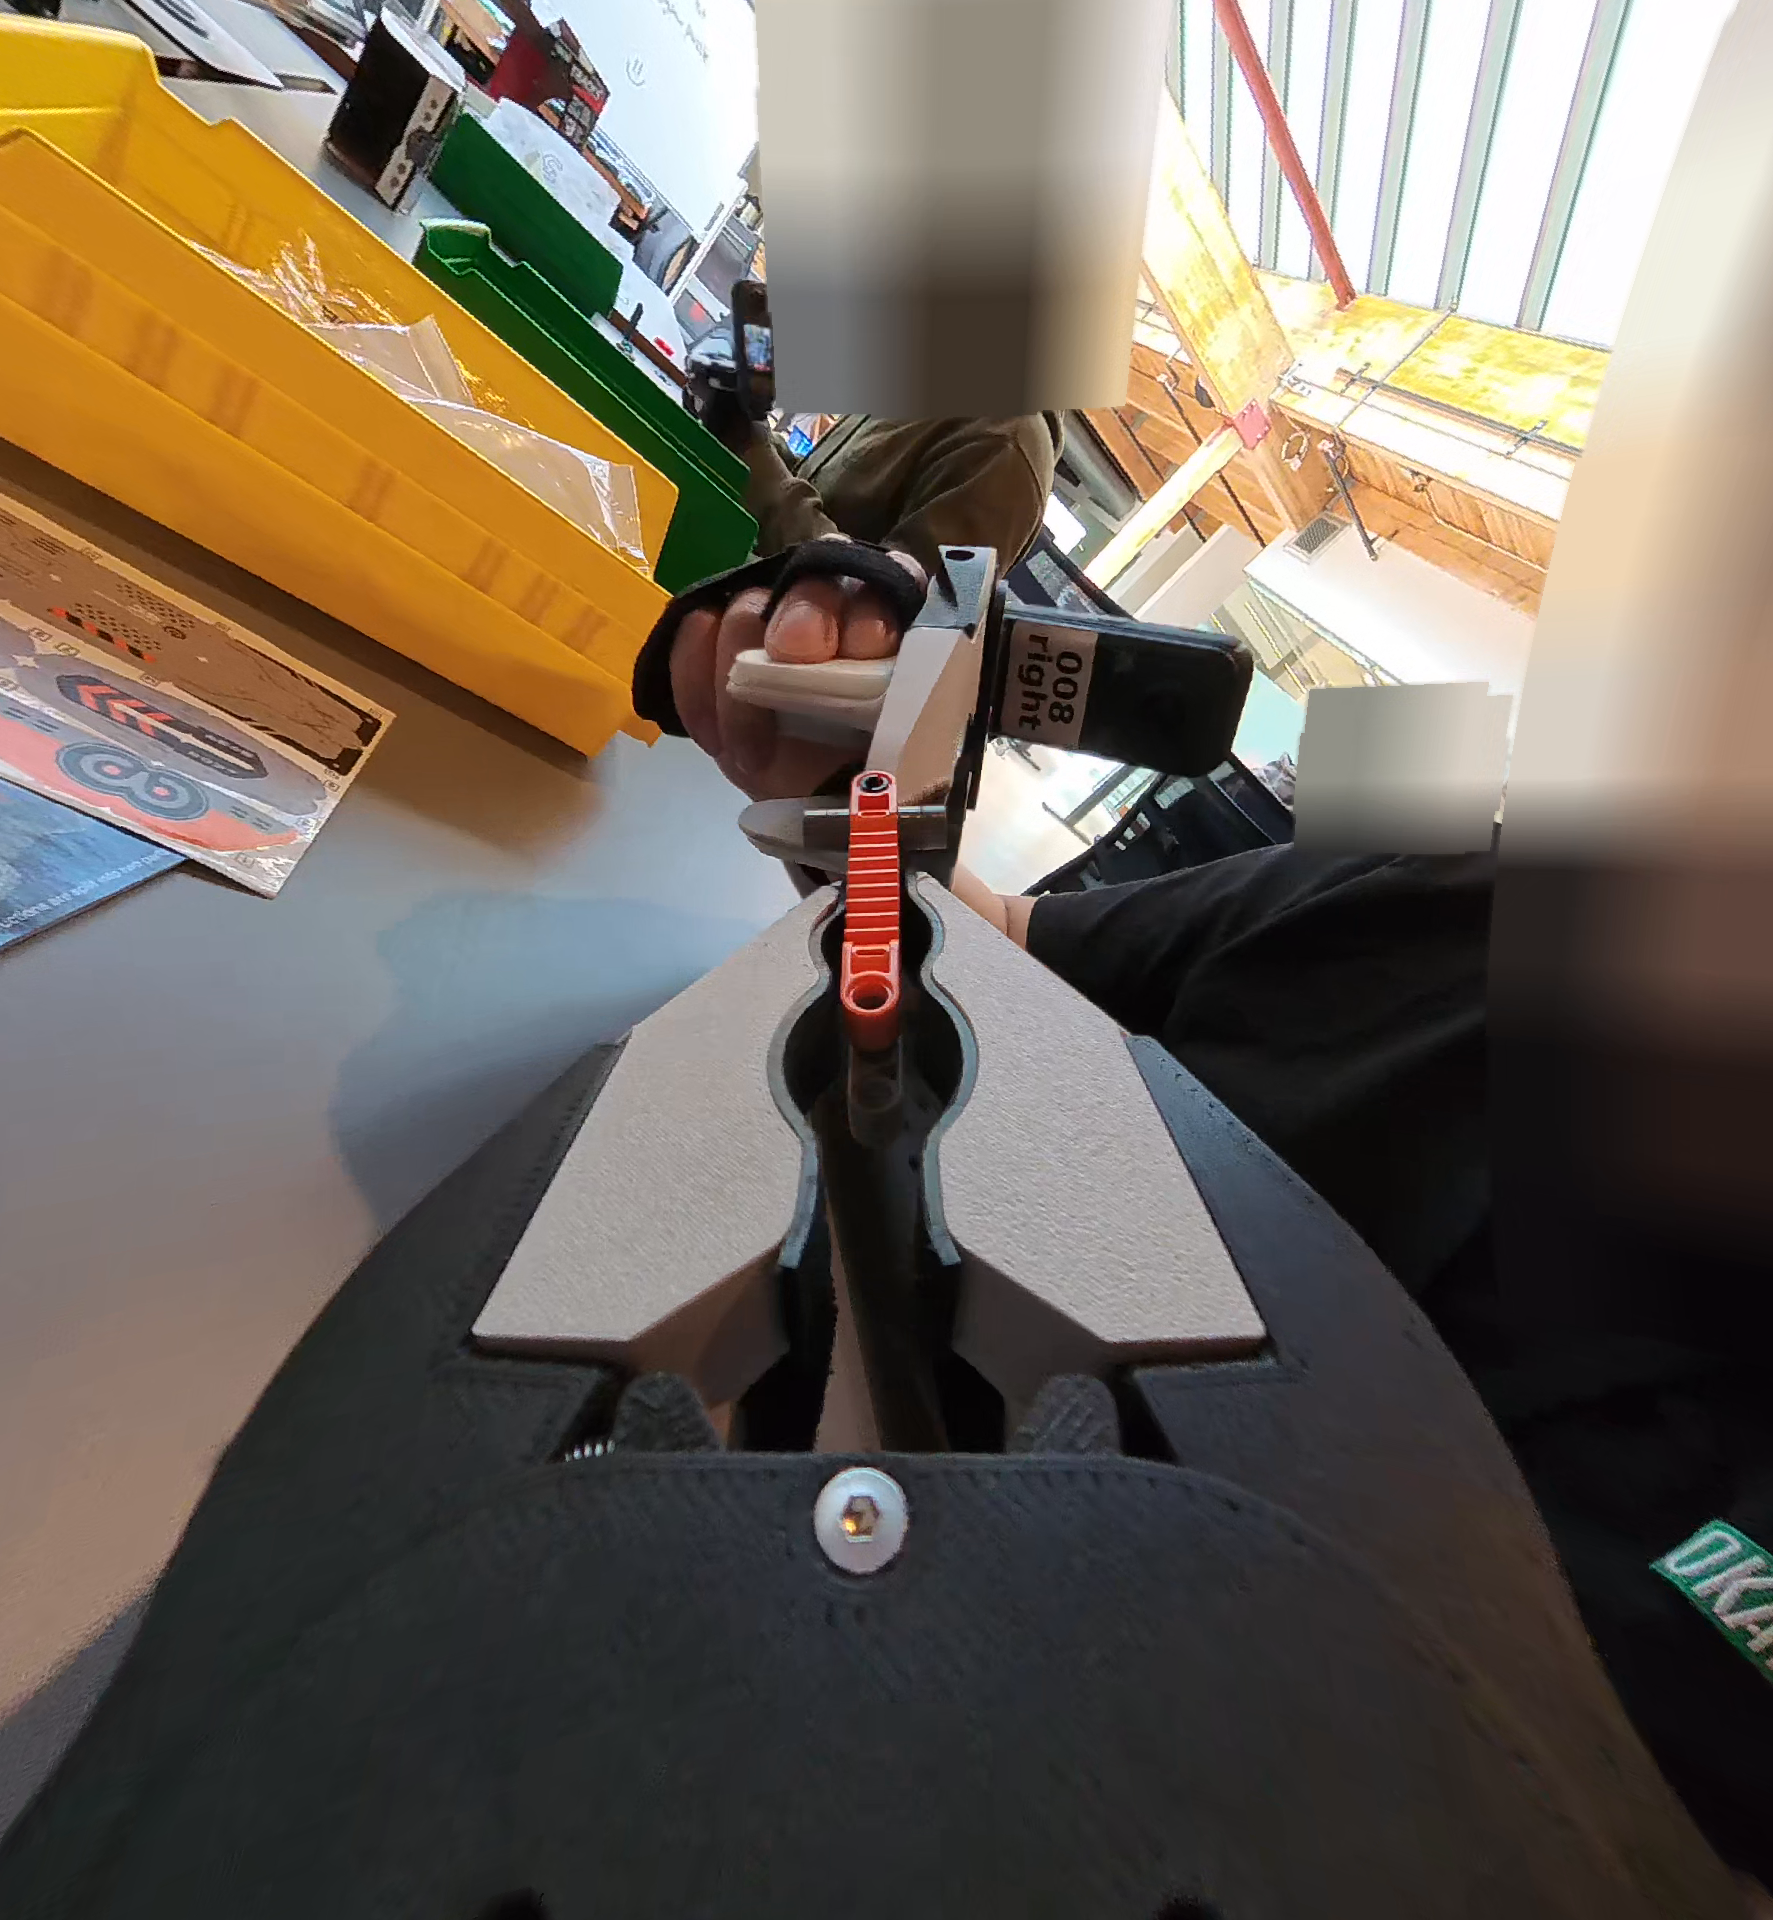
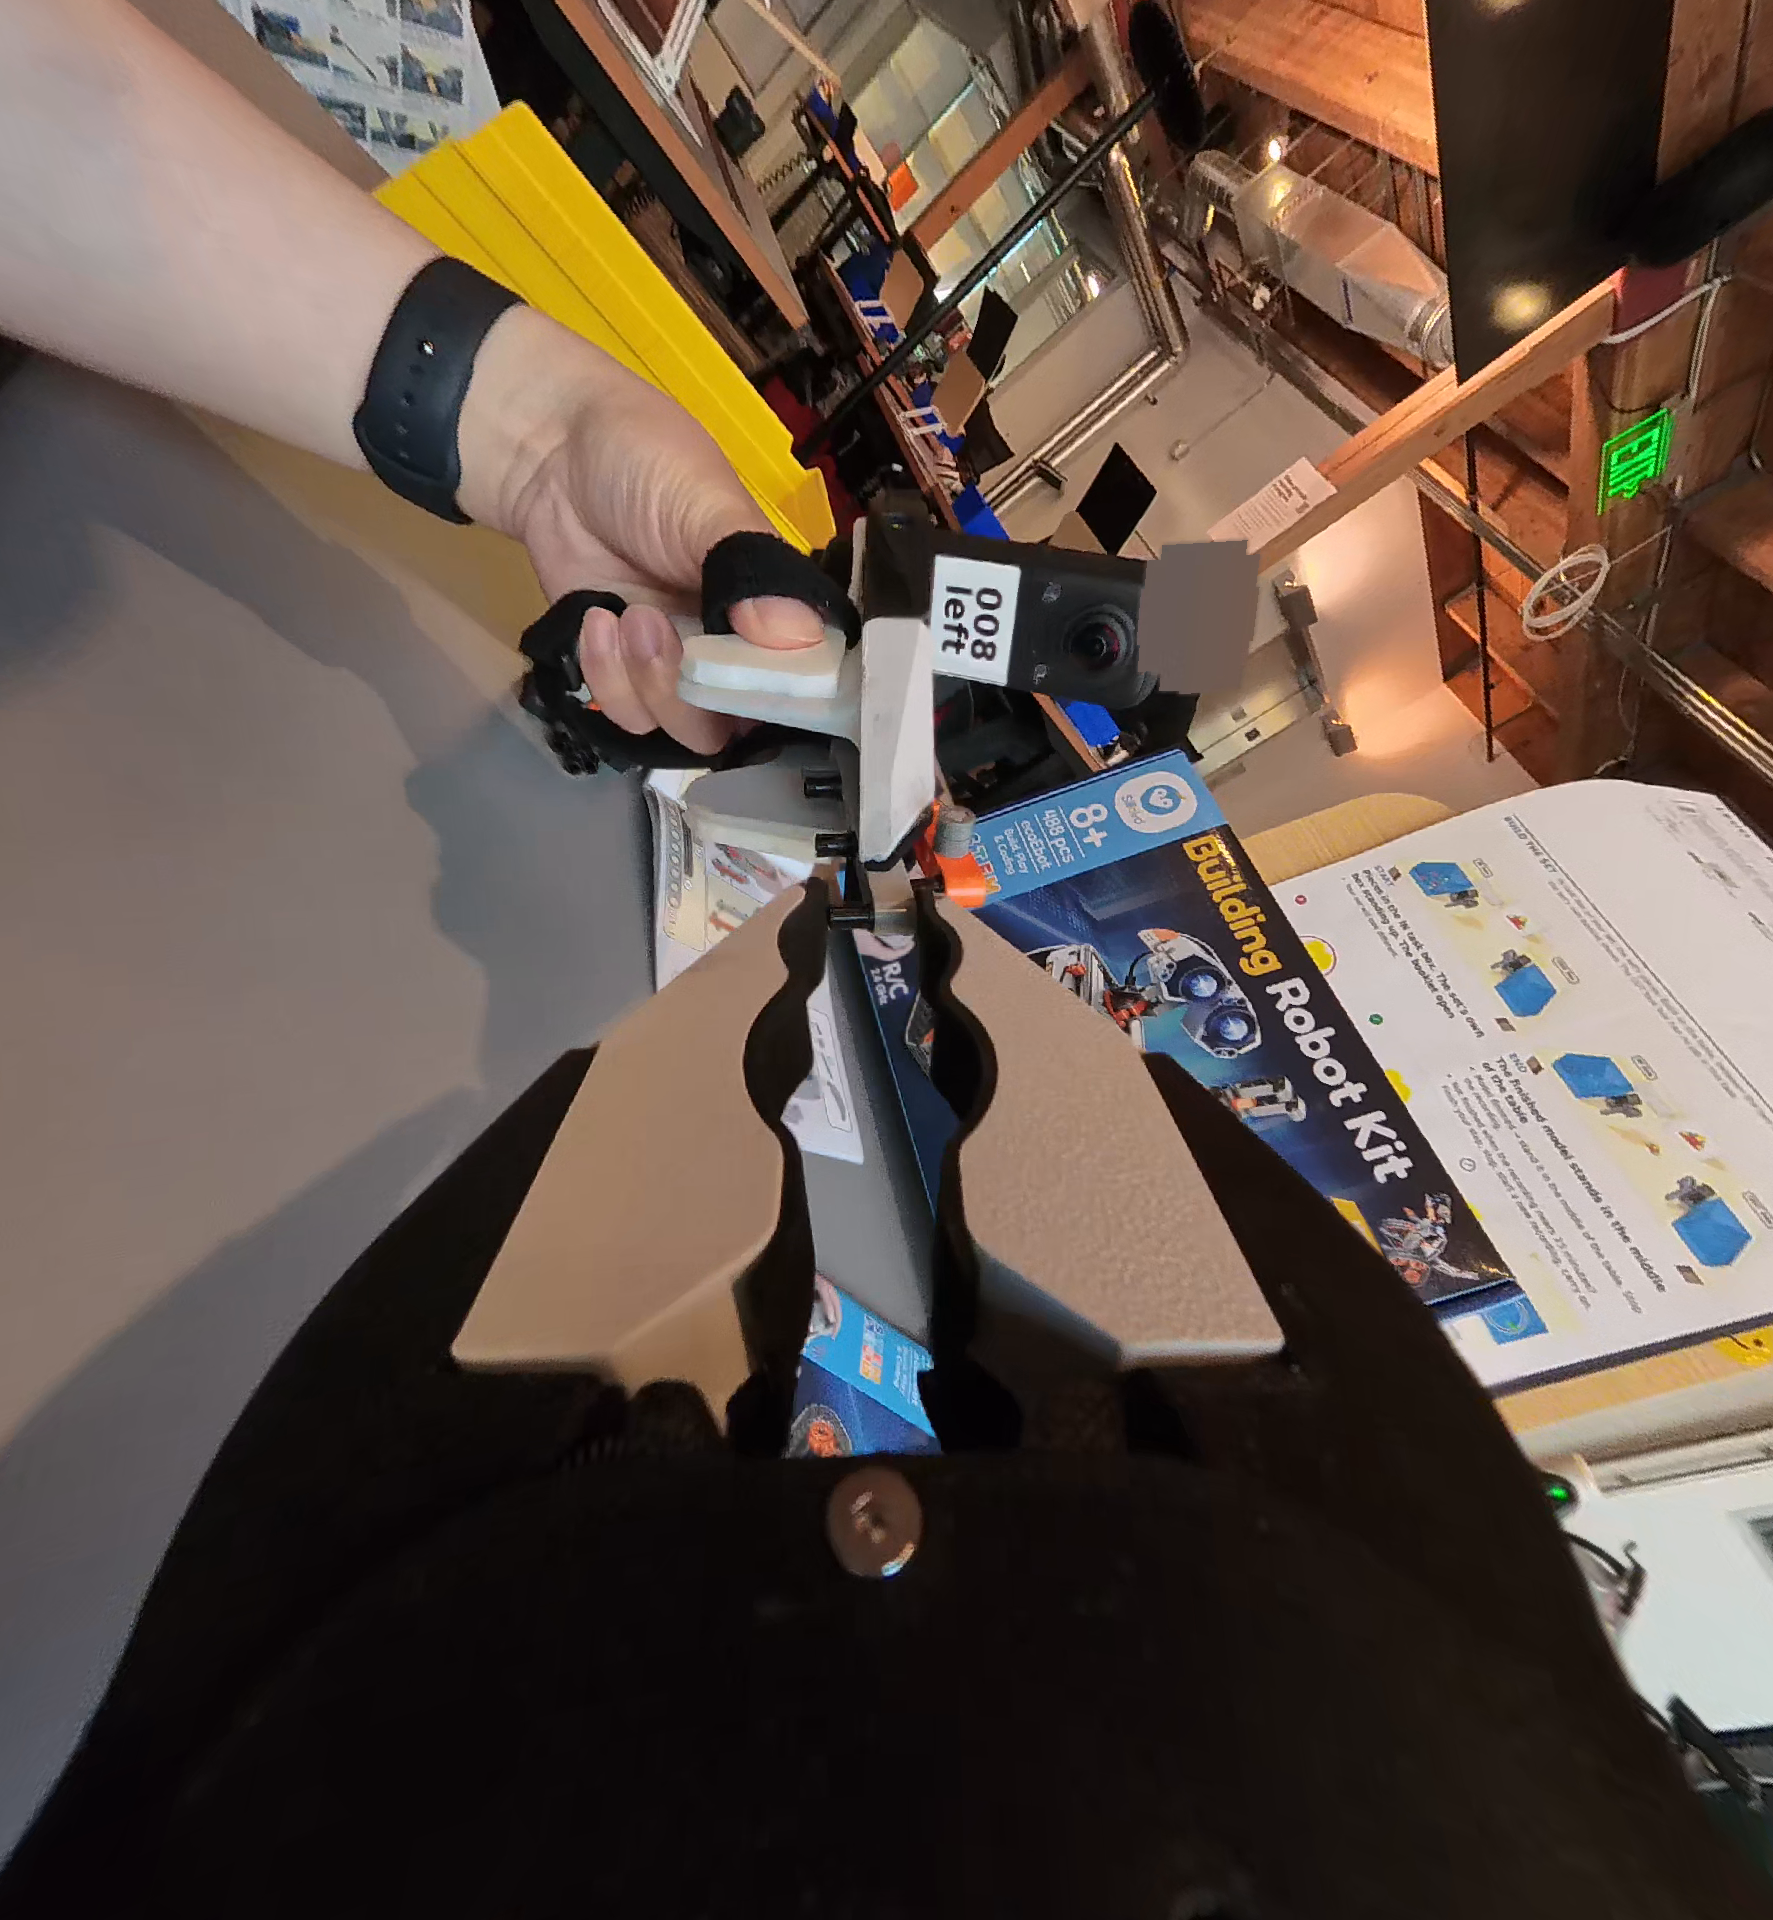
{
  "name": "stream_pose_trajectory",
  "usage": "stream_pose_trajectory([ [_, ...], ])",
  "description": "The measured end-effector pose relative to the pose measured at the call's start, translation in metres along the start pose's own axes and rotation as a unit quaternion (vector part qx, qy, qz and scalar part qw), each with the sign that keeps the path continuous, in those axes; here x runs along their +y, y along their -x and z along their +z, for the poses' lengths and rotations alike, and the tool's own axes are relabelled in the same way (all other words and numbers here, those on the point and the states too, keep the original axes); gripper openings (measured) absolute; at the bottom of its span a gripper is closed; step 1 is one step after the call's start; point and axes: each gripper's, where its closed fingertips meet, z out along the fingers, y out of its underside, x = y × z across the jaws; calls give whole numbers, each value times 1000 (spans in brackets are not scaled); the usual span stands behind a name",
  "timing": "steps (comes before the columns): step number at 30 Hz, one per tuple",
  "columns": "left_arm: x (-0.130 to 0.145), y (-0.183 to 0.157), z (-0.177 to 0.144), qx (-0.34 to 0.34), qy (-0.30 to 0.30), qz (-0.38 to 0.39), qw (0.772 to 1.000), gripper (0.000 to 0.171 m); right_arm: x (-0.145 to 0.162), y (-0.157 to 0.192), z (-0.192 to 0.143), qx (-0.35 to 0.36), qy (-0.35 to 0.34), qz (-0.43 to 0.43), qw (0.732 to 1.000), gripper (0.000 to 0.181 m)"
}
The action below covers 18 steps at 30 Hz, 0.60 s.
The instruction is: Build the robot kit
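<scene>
Left hand-held gripper point(image 1: 874, 940) is nearly closed, pinching an orange toy beam point(image 1: 871, 894) w/ a dark piece below it; beam sticks out toward 12 o'clock. Right hand-held gripper point(image 2: 869, 914) is narrowed onto a small black pin point(image 2: 854, 918) at its tips, tip to tip w/ the other. Yellow bins point(image 1: 269, 416) sit at 10 o'clock on the grey surface point(image 1: 238, 1039), sticker sheet point(image 1: 123, 707) at 9. Blue kit box point(image 2: 1225, 1029) at 2 o'clock in right view.

My grey table point(image 1: 362, 1039) under me | timber beams point(image 1: 1381, 416) and tall windows point(image 1: 1433, 156) overhead, daylight | metal ducts point(image 2: 1308, 239), lit green sign point(image 2: 1630, 457) on wood wall
</scene>
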Motion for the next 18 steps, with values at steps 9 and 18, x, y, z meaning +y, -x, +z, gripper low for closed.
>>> stream_pose_trajectory([
  [9,4,-10,-1,22,14,1,1000,5,-12,4,-1,-14,-32,17,999,13],
  [18,4,-13,-1,30,17,3,999,5,-15,4,-3,-16,-33,9,999,14],
])
